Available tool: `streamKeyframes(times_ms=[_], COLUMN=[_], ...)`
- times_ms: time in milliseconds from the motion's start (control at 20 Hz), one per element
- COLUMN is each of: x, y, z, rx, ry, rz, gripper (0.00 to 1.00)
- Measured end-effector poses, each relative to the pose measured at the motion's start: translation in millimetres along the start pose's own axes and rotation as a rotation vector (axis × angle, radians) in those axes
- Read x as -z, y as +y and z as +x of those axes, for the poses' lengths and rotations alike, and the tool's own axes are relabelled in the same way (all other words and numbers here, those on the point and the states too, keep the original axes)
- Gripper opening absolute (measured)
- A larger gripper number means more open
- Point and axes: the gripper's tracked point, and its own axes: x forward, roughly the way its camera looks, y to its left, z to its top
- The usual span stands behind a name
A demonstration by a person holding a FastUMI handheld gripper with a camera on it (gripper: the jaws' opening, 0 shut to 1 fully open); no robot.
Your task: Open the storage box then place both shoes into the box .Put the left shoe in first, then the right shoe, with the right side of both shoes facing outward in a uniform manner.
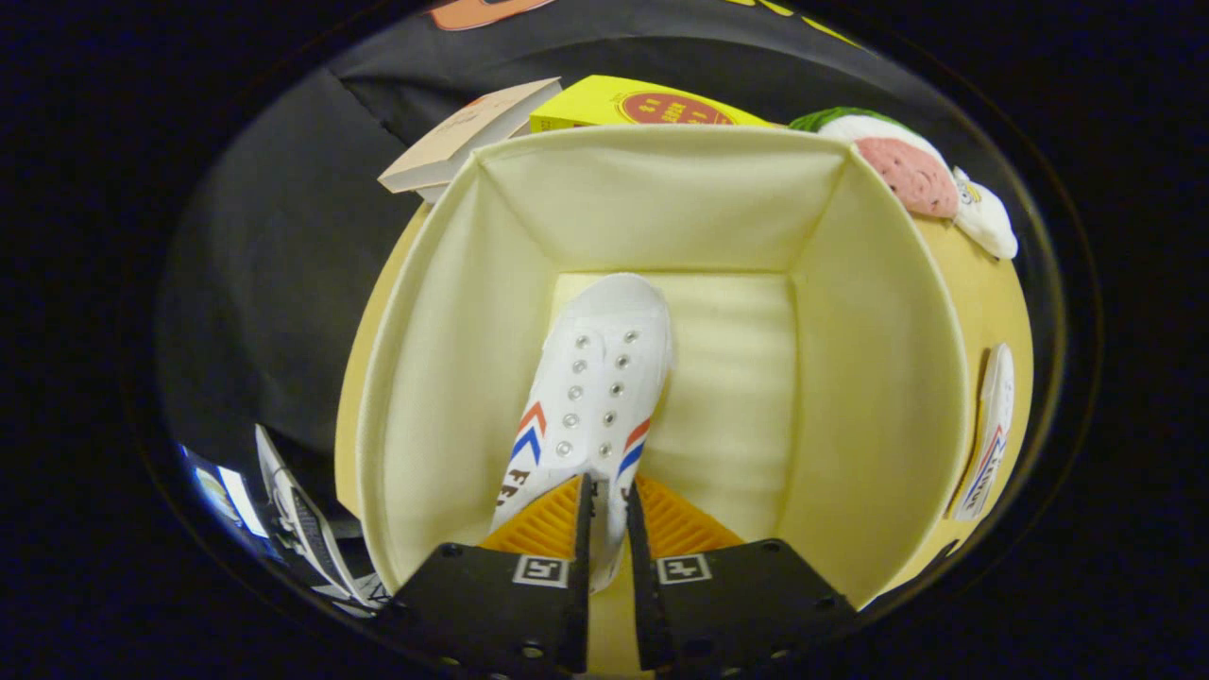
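I look down into the open cream storage box (444,378). A white shoe (590,378) with metal eyelets and red and blue chevrons hangs inside it, toe down toward the box floor, on the left half. My gripper (604,515) is shut on the shoe's heel edge, both fingers pressing the thin white rim between them. A second white shoe (987,434) lies outside the box, beyond its right wall, on the yellow table.
Behind the box lie a tan book (463,132), a yellow box with a red emblem (642,104) and a plush toy (916,175) in green, white and pink. Papers (302,529) lie left of the fingers. The right half of the box floor (727,378) is bare.
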Motion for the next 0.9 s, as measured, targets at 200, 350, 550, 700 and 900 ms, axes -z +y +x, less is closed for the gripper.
streamKeyframes(times_ms=[200, 350, 550, 700, 900], x=[5, 9, 12, 16, 30], y=[-4, -16, -49, -98, -176], z=[-37, -81, -142, -173, -184], rx=[-0.030, -0.057, -0.111, -0.103, -0.063], ry=[-0.022, -0.071, -0.162, -0.216, -0.225], rz=[-0.057, -0.101, -0.086, -0.079, -0.050], gripper=[0.60, 0.94, 0.96, 0.97, 0.97])
